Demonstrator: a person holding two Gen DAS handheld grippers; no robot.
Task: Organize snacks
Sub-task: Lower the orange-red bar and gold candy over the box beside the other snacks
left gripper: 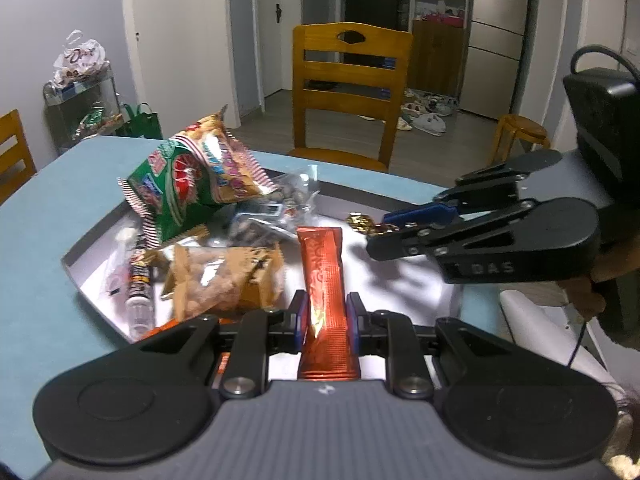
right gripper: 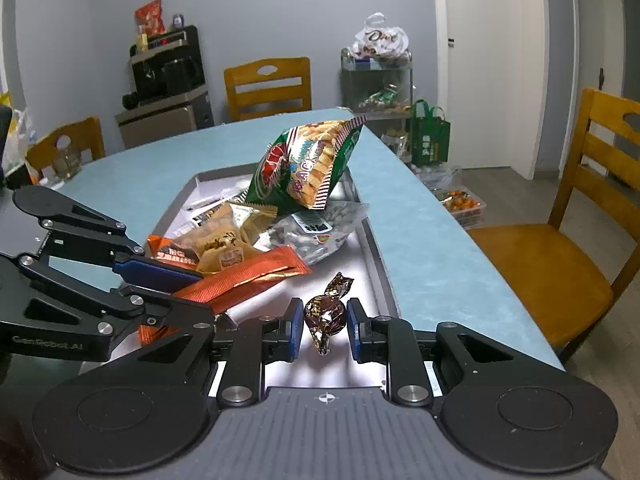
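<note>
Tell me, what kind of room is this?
Probably a home dining area: a blue table with wooden chairs around it, a fridge beyond a doorway, and shoes on the floor.

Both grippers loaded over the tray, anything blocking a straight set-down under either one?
Nothing visible. The orange stick pack in the left gripper and the wrapped candy in the right gripper hang over bare tray floor; the snack pile sits beyond.
</note>
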